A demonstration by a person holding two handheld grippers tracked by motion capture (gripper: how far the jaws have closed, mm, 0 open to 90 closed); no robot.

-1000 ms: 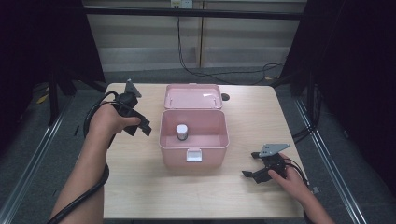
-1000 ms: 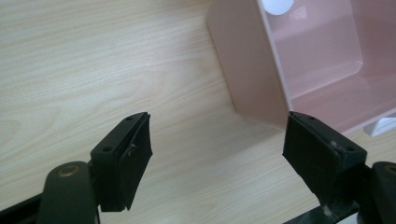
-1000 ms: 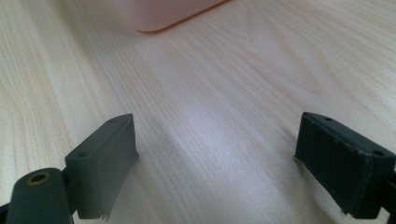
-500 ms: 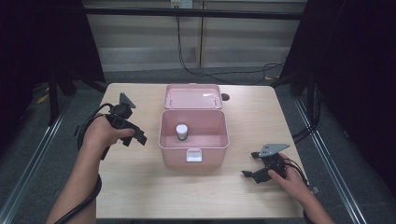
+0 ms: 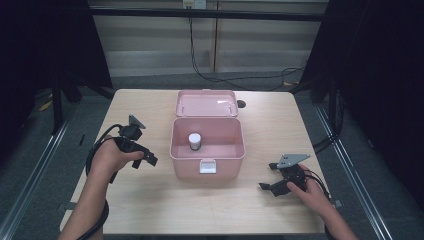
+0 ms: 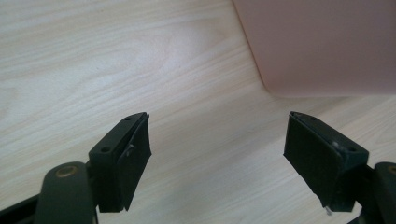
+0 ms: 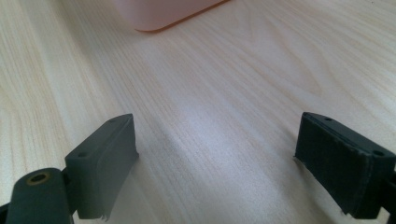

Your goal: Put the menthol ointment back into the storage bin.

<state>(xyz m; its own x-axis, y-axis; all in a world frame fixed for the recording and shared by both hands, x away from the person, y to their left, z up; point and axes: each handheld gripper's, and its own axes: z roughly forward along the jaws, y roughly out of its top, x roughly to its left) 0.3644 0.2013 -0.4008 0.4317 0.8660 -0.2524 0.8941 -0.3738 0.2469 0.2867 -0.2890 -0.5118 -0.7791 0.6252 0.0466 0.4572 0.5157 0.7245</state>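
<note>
- High view shows a pink box at the middle of the table, its lid thrown back flat on the far side; a small jar with a pale cap and darker body stands upright inside the box, left of its centre.
- Left gripper hovers just left of the box, jaws apart with nothing between them; in the left gripper view the box's pink wall lies just ahead of the open pads.
- Right gripper rests near the box's front right corner, jaws spread and empty over bare wood.
- The box is matte pink plastic with rounded corners and a pale latch on its front wall.
- Handling, as a judgement: the box looks light, stiff and smooth, so it may slide when pushed; the lid's far edge is the likely place to grip for closing.
- The jar looks light and rigid; its sides below the cap would give the surest hold.
</note>
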